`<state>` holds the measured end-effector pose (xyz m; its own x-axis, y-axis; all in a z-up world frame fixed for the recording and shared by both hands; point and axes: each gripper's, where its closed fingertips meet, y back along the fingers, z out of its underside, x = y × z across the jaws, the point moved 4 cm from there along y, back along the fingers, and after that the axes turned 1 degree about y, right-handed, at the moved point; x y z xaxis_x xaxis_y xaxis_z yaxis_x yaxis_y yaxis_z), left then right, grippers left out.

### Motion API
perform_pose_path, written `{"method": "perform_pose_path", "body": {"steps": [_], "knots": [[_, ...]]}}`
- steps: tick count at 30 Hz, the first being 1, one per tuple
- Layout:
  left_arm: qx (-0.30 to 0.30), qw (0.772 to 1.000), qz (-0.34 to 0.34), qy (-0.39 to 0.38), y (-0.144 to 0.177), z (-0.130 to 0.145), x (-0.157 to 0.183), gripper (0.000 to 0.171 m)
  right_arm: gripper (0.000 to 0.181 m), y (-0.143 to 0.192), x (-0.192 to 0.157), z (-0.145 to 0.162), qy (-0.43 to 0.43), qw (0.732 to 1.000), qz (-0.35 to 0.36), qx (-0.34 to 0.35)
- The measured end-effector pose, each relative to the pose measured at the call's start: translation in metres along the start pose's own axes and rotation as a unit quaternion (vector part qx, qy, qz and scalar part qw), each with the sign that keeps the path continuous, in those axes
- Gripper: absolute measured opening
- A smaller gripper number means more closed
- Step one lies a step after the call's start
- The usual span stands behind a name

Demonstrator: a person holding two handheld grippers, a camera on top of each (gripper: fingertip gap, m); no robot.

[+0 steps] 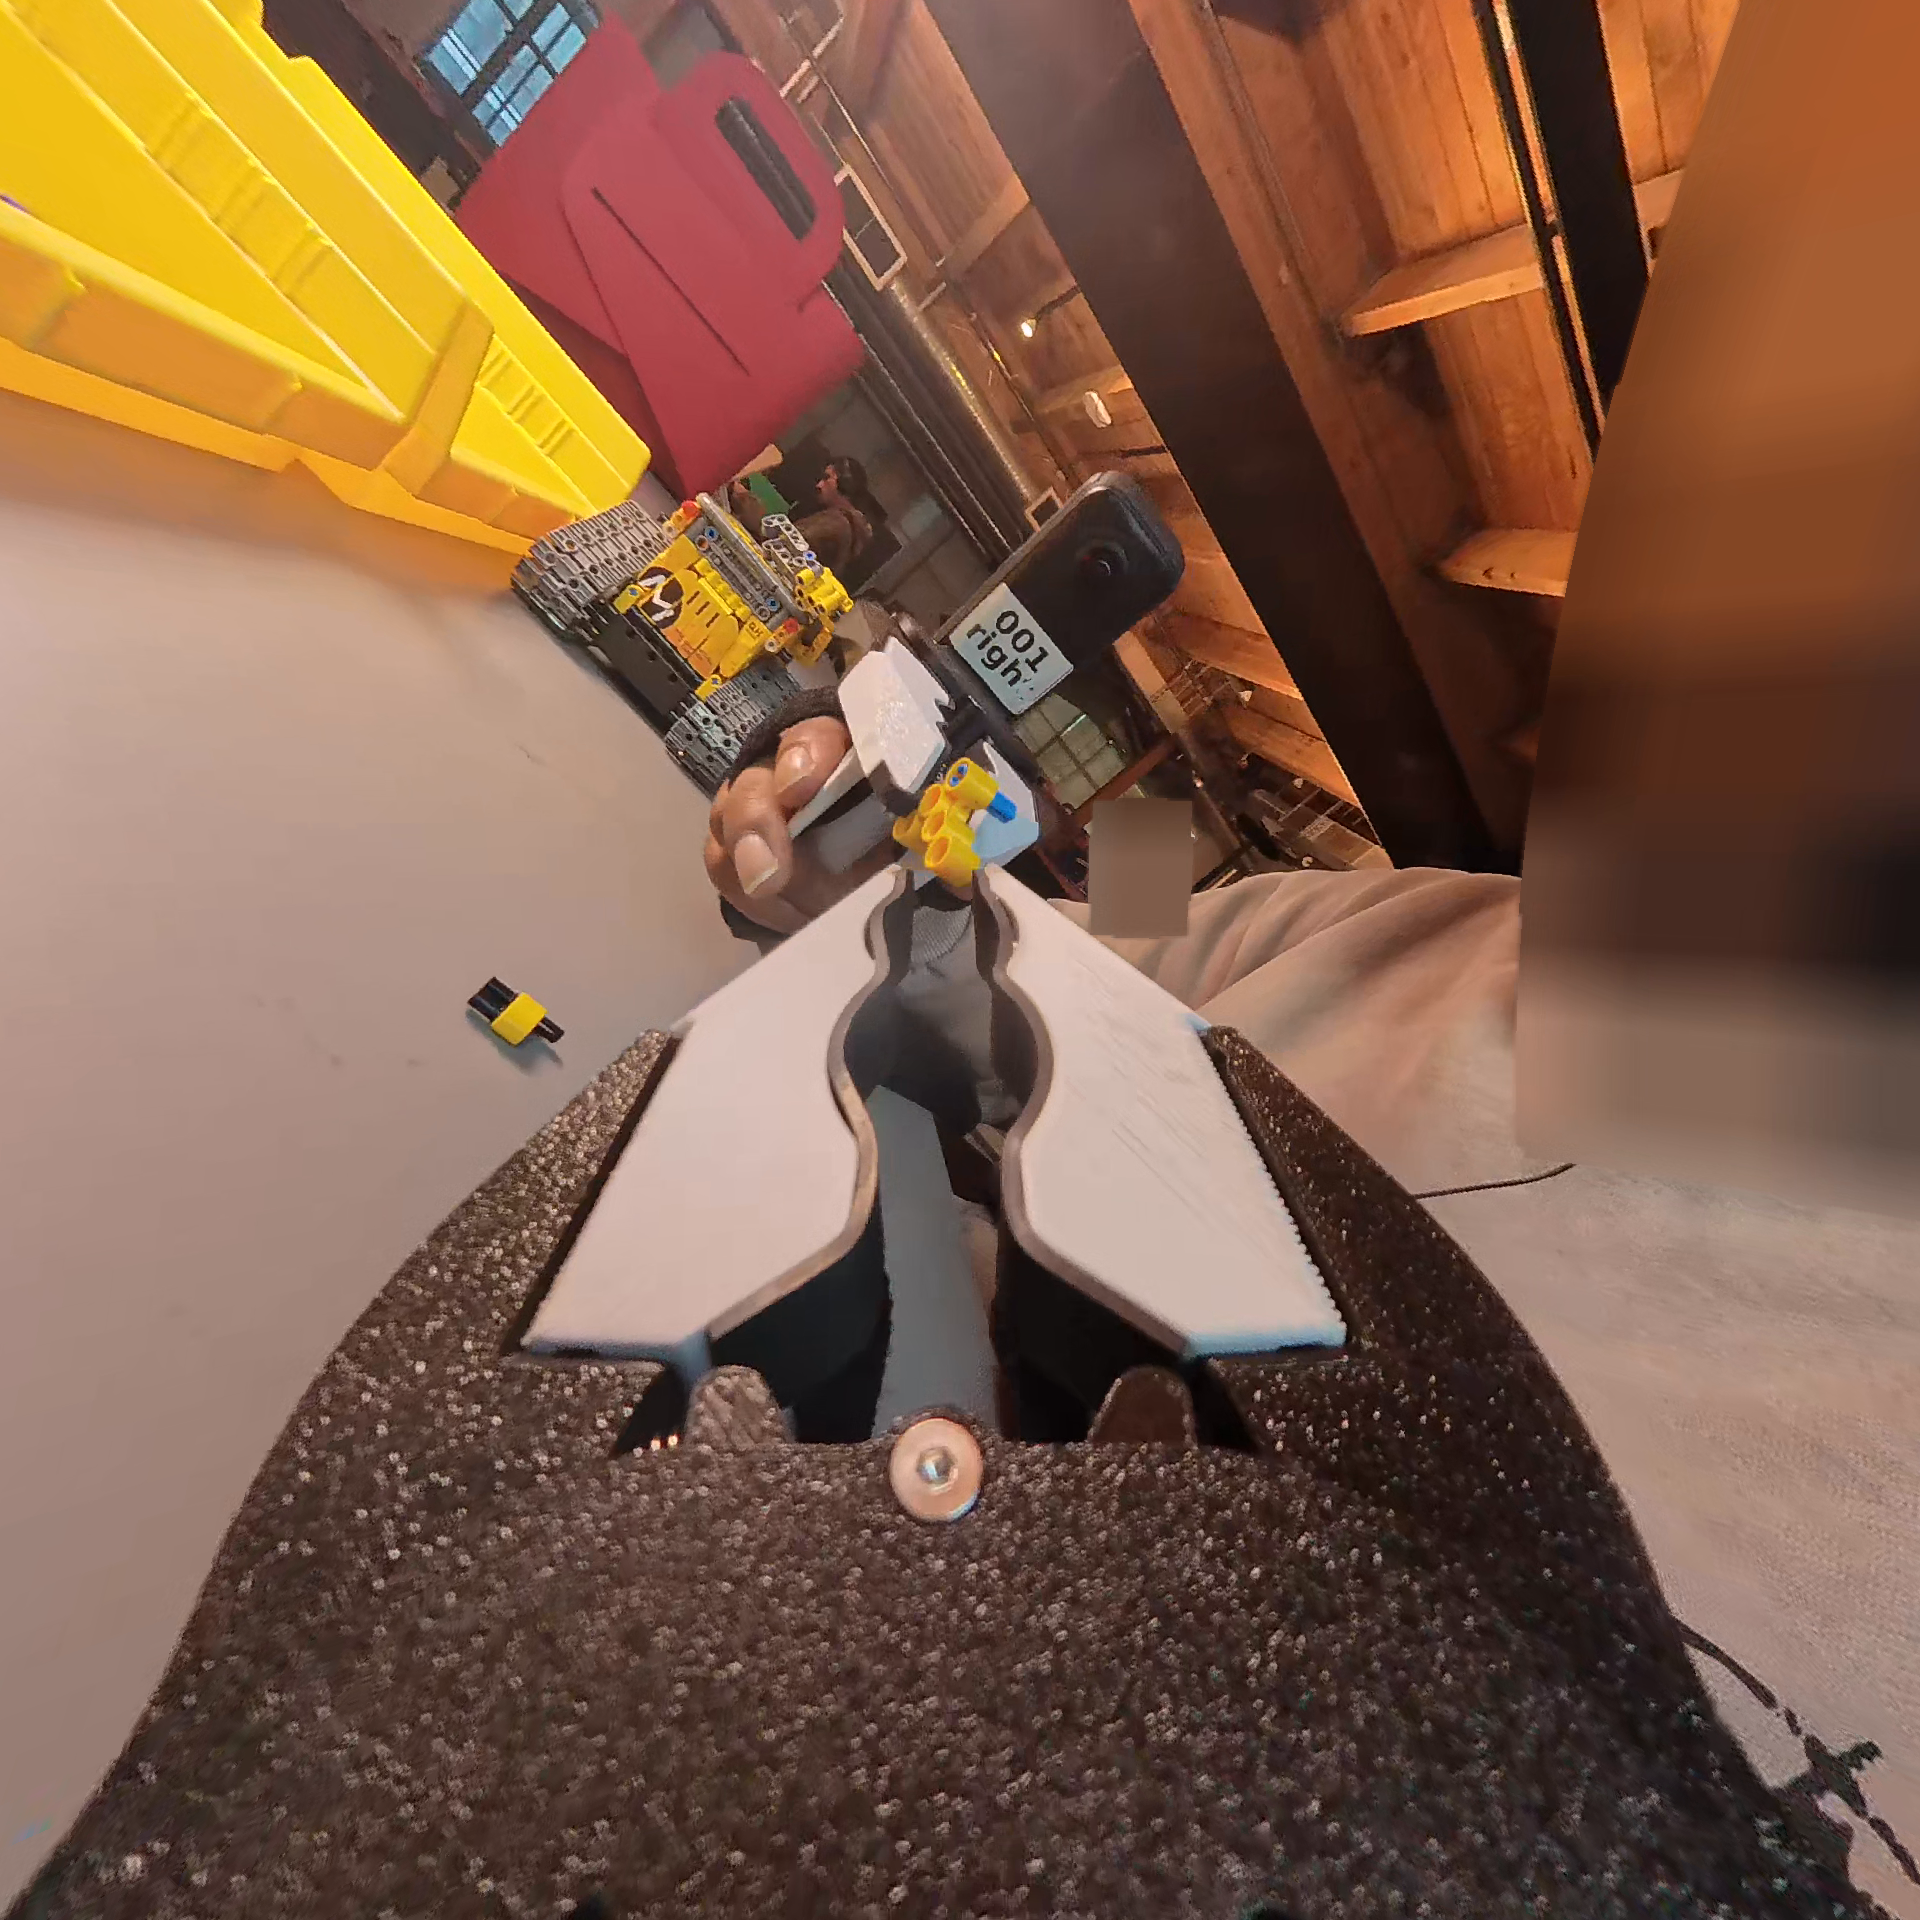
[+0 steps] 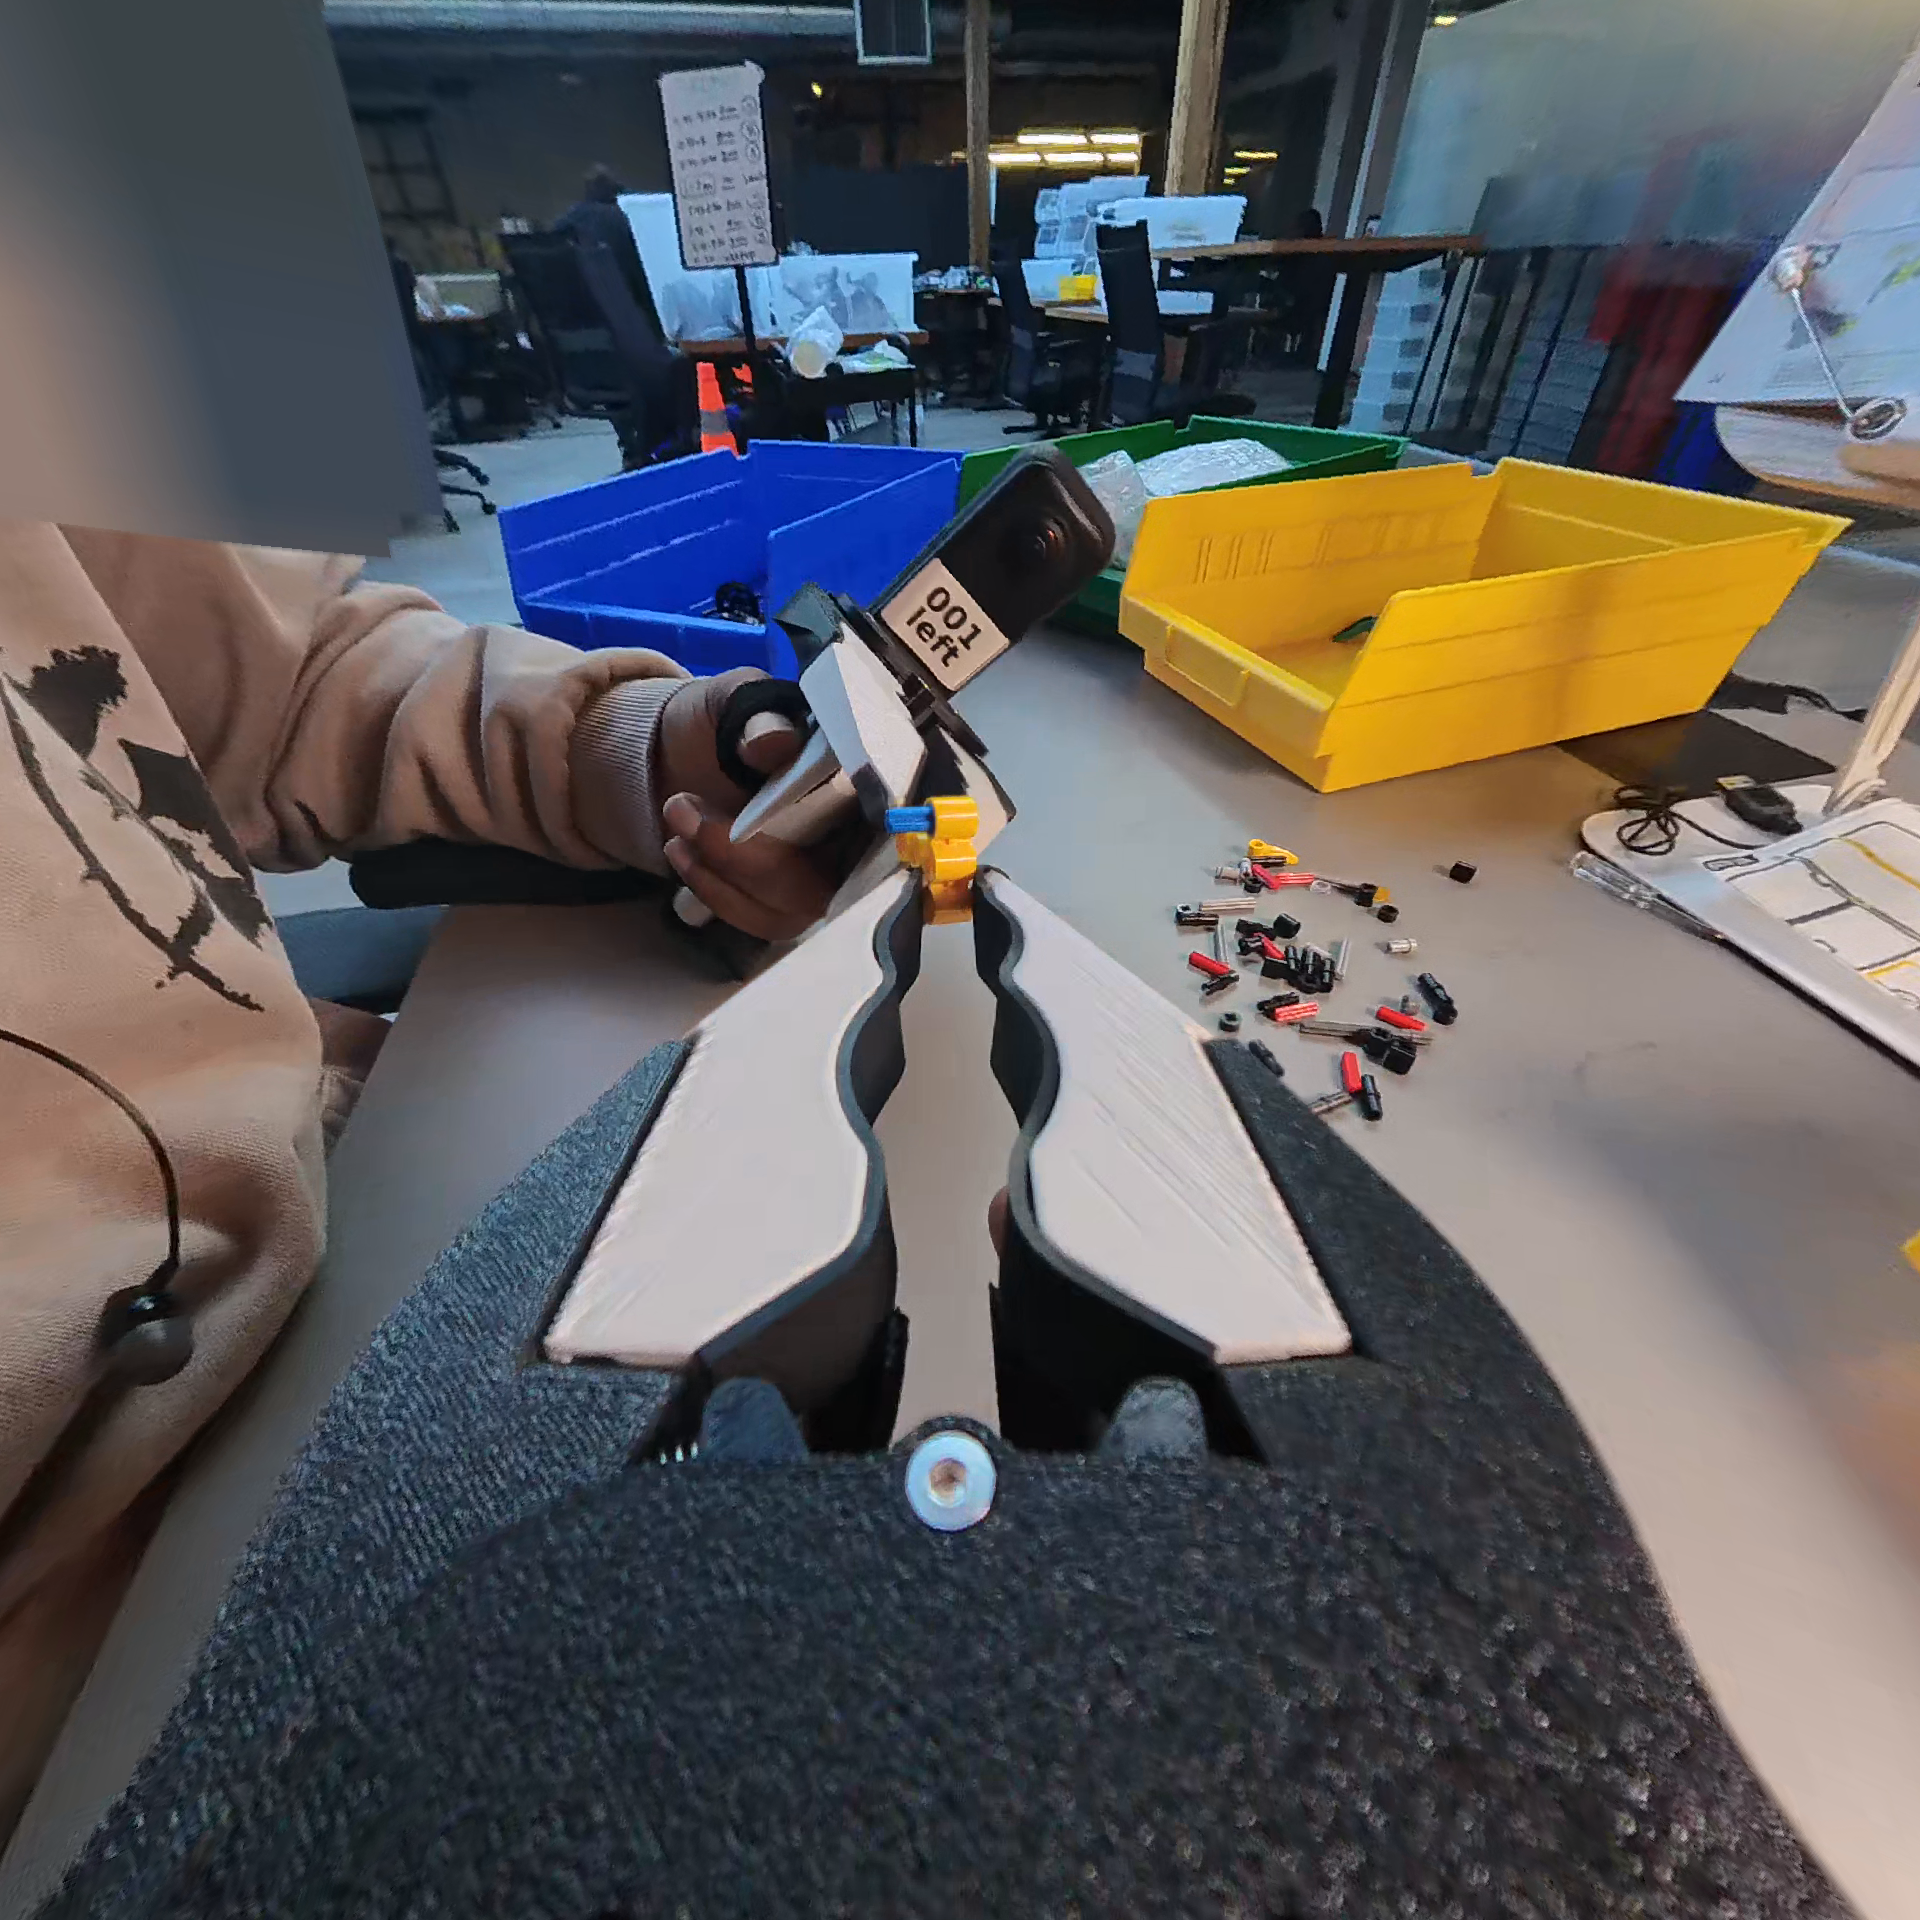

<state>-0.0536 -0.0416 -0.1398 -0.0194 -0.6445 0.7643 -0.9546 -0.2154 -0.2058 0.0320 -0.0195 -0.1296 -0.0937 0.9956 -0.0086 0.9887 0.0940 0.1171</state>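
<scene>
Right wrist view: the right gripper [image 2: 948,883] has its two pale fingers drawn almost together, the tips pinching the lower end of a small yellow connector [image 2: 940,836] held up off the grey table [image 2: 1558,1195]. A short blue pin [image 2: 906,819] sticks out of the connector's upper lobe. The left gripper [image 2: 940,805], held in a person's hand [image 2: 727,831] in a beige sleeve, meets the same piece from the far side, its jaws closed to a narrow gap around the upper lobe.

Left wrist view: the left gripper's own fingers converge on the connector at their tips. The right gripper appears beyond it, clasping the piece from the opposite side.

Surroundings, right wrist view: a scatter of small parts [image 2: 1309,966], black, red and grey pins and axles, lies on the table just to the right of the fingers. Printed sheets [image 2: 1808,914] lie farther right. At the back of the table stand a blue bin [image 2: 644,561], a green bin [image 2: 1299,442] and a yellow bin [image 2: 1455,644].

Surroundings, left wrist view: a brick-built tracked vehicle [image 1: 696,613], yellow and grey, stands on the table behind the grippers. A lone yellow-and-black piece [image 1: 514,1013] lies well apart to the left.
</scene>
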Motion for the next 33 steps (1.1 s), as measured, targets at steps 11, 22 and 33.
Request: {"method": "perform_pose_path", "body": {"steps": [11,22,33], "knots": [[-0.001,1.0,-0.021,-0.019,-0.003,0.003,-0.001,0.0,0.007,-0.006,-0.009,0.0,0.018,1.0,-0.016,-0.004],[-0.009,0.999,0.031,0.037,-0.004,0.008,0.009,0.0,0.007,-0.005,-0.018,-0.005,0.056,0.998,-0.025,0.007],[-0.04,0.995,-0.019,-0.093,-0.009,0.006,0.023,0.008,0.004,0.018,-0.003,-0.023,0.044,0.997,0.004,0.058]]}}
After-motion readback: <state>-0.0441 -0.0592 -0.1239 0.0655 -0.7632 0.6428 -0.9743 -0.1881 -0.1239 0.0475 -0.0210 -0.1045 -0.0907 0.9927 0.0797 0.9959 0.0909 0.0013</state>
